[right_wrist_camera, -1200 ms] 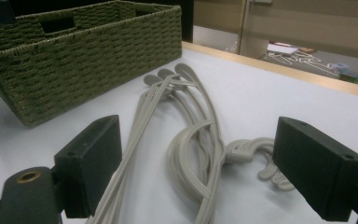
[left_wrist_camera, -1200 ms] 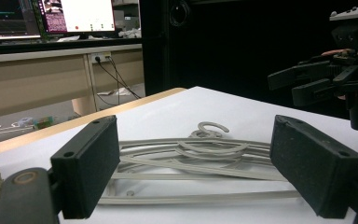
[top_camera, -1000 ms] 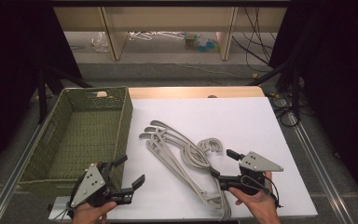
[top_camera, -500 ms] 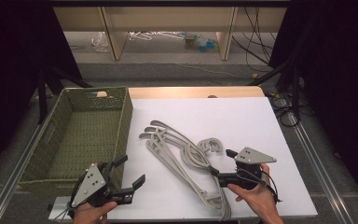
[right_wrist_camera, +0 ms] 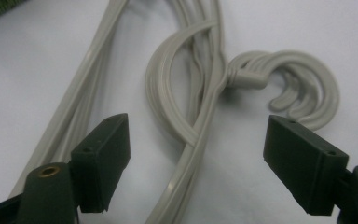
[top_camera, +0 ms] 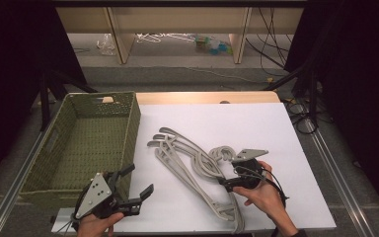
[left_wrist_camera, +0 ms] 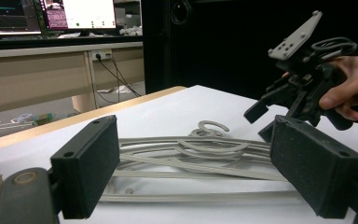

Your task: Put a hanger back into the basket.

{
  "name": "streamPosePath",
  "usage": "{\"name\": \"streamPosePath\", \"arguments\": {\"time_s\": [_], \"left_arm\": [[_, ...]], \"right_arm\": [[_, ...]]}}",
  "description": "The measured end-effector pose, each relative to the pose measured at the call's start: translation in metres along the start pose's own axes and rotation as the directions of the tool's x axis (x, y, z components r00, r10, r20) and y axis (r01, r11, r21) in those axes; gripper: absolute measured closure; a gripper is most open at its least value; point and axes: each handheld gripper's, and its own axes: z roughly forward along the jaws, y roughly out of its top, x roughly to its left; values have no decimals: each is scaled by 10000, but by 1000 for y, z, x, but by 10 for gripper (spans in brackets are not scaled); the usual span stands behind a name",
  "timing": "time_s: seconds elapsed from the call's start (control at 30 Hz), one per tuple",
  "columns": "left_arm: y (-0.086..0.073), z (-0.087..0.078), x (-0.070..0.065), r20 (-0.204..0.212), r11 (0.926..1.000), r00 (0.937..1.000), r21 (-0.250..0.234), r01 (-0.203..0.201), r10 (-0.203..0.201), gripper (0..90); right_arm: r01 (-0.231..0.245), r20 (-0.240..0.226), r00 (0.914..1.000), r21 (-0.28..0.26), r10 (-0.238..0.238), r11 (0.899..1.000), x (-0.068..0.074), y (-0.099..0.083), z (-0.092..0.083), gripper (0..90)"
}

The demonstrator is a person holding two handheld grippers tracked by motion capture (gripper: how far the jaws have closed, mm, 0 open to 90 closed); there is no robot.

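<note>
Now the right gripper (top_camera: 225, 183) is hovering over the pile of grey hangers (top_camera: 192, 165) lying mid-surface, its fingers (right_wrist_camera: 103, 161) wide but just narrowing, straddling a hanger neck without touching. At seven o'clock, beside the green basket (top_camera: 59, 148), the left gripper (top_camera: 138, 183) is waiting, fingers (left_wrist_camera: 86, 170) spread, empty.

The right gripper (top_camera: 225, 181) seems to cover part of the hangers (top_camera: 187, 163).
</note>
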Motion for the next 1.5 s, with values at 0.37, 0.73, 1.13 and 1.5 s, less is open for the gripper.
{"name": "streamPosePath", "arguments": {"time_s": [0.37, 0.73, 1.13, 1.5], "left_arm": [[0, 0, 0, -6, 10000, 10000, 14, -25, 25, 157], [0, 0, 0, 5, 10000, 10000, 31, -33, 33, 157], [0, 0, 0, -7, 10000, 10000, 40, -37, 37, 157], [0, 0, 0, -14, 10000, 10000, 43, -26, 26, 158]], "right_arm": [[-485, -327, 9980, 1634, 545, 9854, -5, 2, 21, 438], [-734, -823, 9920, 2366, 953, 9688, -11, 2, 32, 607], [-1135, -684, 9890, 2162, 1311, 9697, -15, 8, 22, 734], [-657, 424, 9970, 365, 641, 9972, -15, 20, 3, 804]]}}
